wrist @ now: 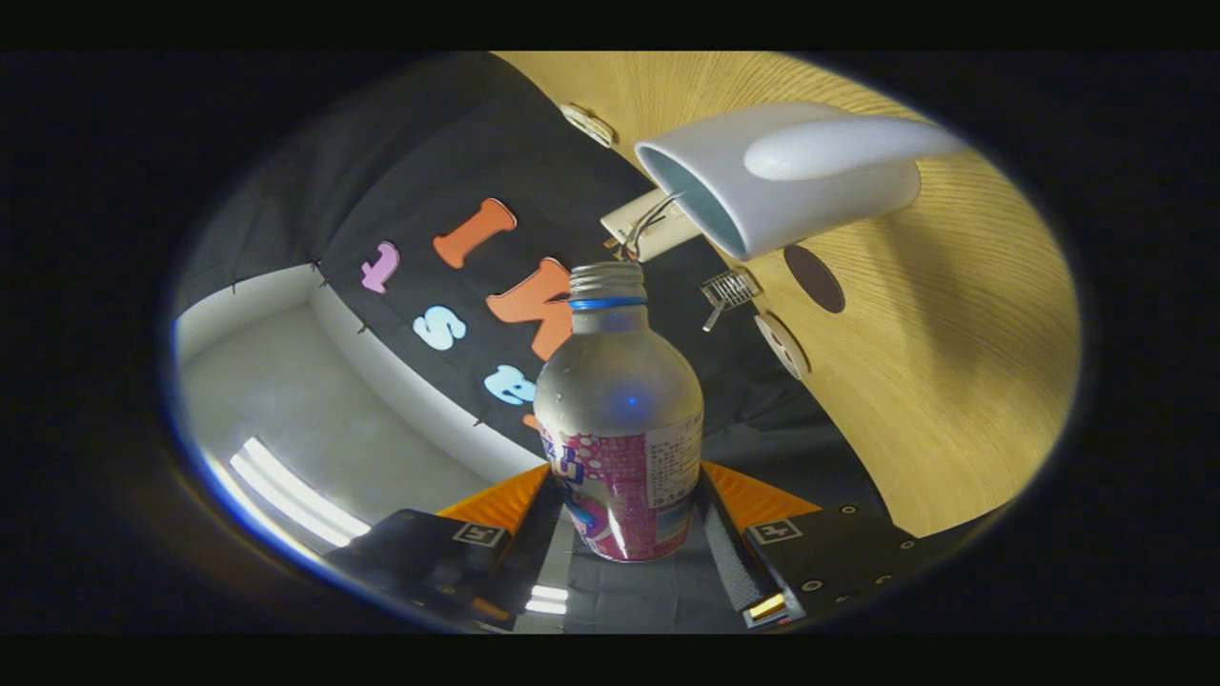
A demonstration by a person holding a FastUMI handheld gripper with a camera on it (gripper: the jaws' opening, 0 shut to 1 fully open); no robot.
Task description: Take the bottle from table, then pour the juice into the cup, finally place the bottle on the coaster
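Your jaws (624,534) pinch bottle (620,429) between them | cup (777,186) just beyond bottle mouth | tabletop (953,381) behind

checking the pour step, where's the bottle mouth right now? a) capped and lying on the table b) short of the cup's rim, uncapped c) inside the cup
b: the bottle, held between the jaws of the gripper, has an open mouth that sits short of the white cup rim.

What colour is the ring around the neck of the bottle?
Blue, seen in the gripper view: the ring on the bottle held in the claw.
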